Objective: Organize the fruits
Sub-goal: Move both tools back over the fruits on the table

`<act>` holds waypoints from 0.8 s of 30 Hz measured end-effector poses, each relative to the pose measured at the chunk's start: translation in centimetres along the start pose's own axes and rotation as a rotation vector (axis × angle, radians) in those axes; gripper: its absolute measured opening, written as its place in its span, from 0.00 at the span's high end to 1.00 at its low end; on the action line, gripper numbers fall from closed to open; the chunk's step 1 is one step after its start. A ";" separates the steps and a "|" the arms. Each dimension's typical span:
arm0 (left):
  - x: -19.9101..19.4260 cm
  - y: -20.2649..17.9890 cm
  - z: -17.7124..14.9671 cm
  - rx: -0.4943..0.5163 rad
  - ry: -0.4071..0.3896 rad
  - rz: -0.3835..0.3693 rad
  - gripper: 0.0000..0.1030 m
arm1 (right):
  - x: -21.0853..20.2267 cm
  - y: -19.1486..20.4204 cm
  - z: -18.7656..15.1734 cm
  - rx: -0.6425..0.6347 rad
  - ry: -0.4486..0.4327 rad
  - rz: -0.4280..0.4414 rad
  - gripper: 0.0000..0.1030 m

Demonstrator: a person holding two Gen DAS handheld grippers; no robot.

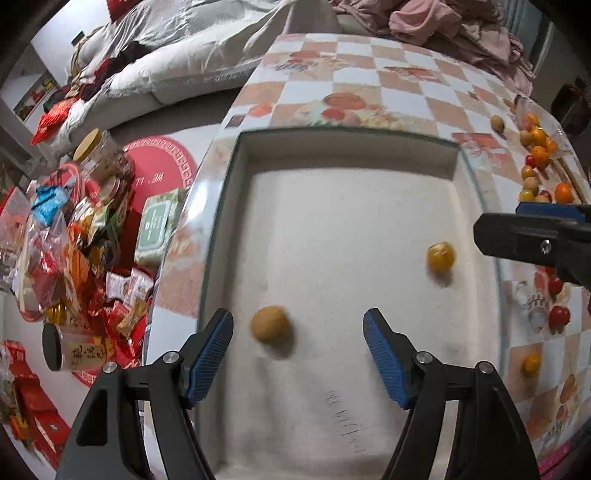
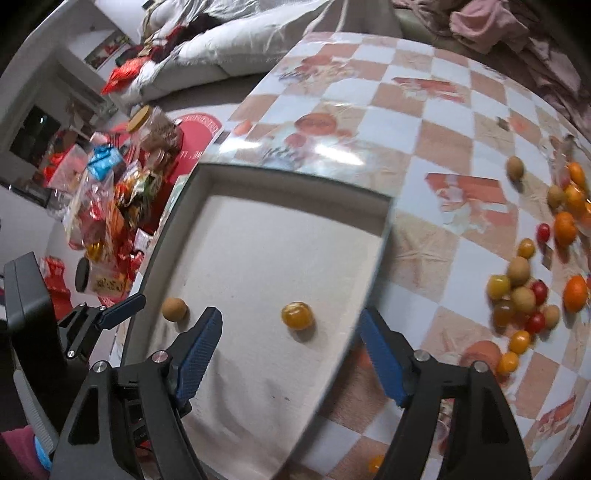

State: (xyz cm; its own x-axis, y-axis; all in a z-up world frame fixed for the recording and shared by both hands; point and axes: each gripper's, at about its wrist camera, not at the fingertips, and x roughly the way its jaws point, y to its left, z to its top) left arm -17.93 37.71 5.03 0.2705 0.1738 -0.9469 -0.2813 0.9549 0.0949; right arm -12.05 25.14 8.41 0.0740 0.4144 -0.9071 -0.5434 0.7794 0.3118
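Note:
A shallow white tray [image 1: 369,155] [image 2: 280,181] lies on the checked table. Inside it rest a tan round fruit [image 1: 270,325] [image 2: 174,308] and a yellow tomato [image 1: 440,256] [image 2: 297,315]. My left gripper [image 1: 298,352] hangs open above the tan fruit, its blue pads [image 1: 210,358] clear of it. My right gripper [image 2: 290,352] is open over the yellow tomato, not touching it; it also enters the left wrist view at the right edge as a black finger [image 1: 532,240]. A pile of loose fruits [image 2: 532,288] [image 1: 539,166] lies on the table to the right.
Snack packets and jars [image 1: 74,236] [image 2: 118,206] crowd the floor left of the table. A red mat [image 1: 159,166] lies there too. A sofa with white bedding [image 1: 177,55] and pink clothes [image 1: 461,26] stands behind the table.

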 end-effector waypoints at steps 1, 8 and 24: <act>-0.2 -0.4 0.3 0.005 -0.004 -0.006 0.28 | -0.4 -0.4 -0.1 0.009 -0.005 -0.002 0.23; -1.8 -4.6 2.1 0.077 -0.032 -0.066 0.28 | -3.1 -5.1 -1.6 0.087 -0.036 -0.038 0.23; -2.8 -15.9 5.2 0.231 -0.039 -0.206 0.28 | -6.9 -18.6 -6.8 0.321 -0.052 -0.210 0.23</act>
State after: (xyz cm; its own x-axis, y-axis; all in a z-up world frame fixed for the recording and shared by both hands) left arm -9.43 23.27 7.80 0.3368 -0.0244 -0.9413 -0.0009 0.9997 -0.0262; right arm -8.13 4.63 6.92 0.2028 0.2470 -0.9475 -0.2228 0.9539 0.2010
